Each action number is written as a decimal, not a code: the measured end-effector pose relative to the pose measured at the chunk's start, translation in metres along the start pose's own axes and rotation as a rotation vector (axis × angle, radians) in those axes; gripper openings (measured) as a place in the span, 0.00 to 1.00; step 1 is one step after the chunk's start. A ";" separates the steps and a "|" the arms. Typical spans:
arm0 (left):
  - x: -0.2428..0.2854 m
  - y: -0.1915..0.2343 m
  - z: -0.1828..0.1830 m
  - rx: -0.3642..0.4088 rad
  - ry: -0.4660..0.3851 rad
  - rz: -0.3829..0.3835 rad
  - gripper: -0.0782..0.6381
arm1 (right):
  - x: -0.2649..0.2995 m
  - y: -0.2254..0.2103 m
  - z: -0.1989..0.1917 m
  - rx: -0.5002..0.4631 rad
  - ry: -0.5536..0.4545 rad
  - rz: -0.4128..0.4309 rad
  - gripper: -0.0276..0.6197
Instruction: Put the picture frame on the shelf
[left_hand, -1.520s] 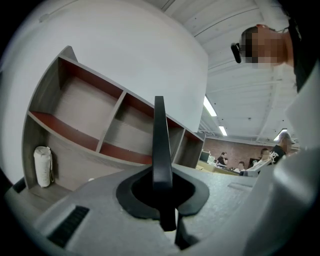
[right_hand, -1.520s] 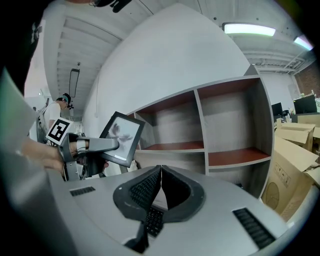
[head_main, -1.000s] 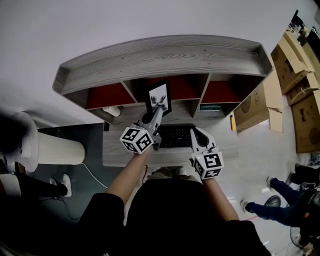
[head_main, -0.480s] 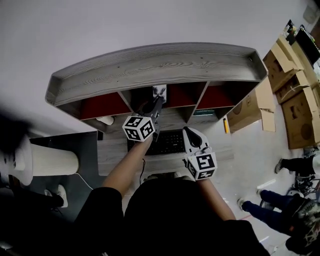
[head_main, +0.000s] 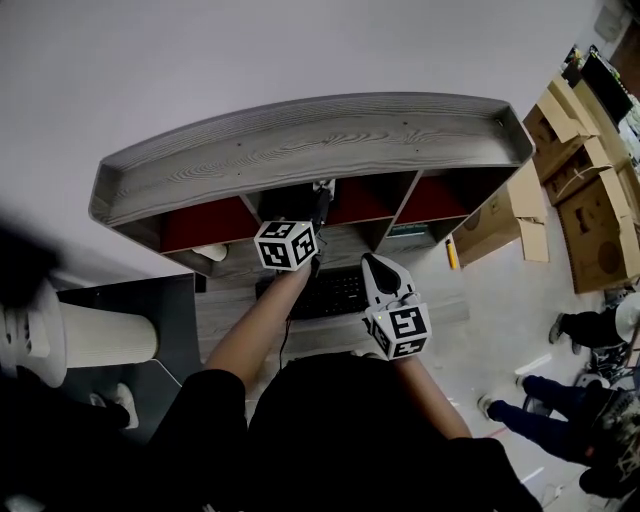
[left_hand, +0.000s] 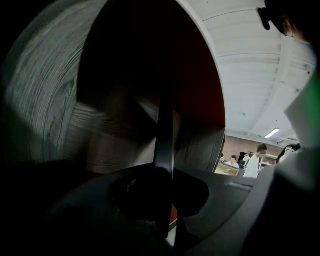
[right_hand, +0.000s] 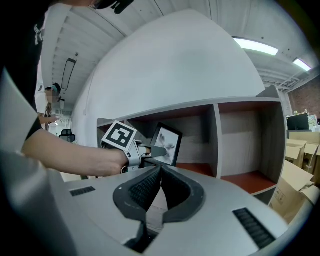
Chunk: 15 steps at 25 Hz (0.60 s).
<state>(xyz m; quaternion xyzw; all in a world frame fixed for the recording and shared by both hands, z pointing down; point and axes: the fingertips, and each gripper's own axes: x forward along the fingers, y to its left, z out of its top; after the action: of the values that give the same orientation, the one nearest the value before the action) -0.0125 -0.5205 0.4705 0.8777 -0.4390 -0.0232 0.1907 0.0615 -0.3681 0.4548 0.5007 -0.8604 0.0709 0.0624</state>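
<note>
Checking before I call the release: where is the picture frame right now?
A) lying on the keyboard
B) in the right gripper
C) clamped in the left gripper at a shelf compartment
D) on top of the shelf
C: the right gripper view shows the left gripper closed on the picture frame, holding it tilted at a compartment of the shelf.

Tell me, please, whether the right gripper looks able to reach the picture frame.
Probably yes: nothing stands between the right gripper and the picture frame, which the left gripper holds at the shelf. The right jaws are shut.
</note>
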 end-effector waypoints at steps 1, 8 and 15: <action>0.002 0.001 -0.001 0.001 0.014 0.010 0.15 | 0.001 0.000 0.000 0.000 0.000 -0.003 0.06; 0.005 0.030 0.001 0.043 0.095 0.117 0.33 | 0.005 -0.001 0.001 -0.008 -0.002 -0.016 0.06; 0.010 0.055 0.004 0.118 0.130 0.234 0.51 | 0.010 0.004 -0.001 -0.013 0.006 -0.004 0.06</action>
<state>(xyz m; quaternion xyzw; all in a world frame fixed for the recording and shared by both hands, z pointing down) -0.0489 -0.5593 0.4879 0.8299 -0.5256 0.0821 0.1681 0.0529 -0.3741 0.4574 0.5016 -0.8598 0.0666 0.0686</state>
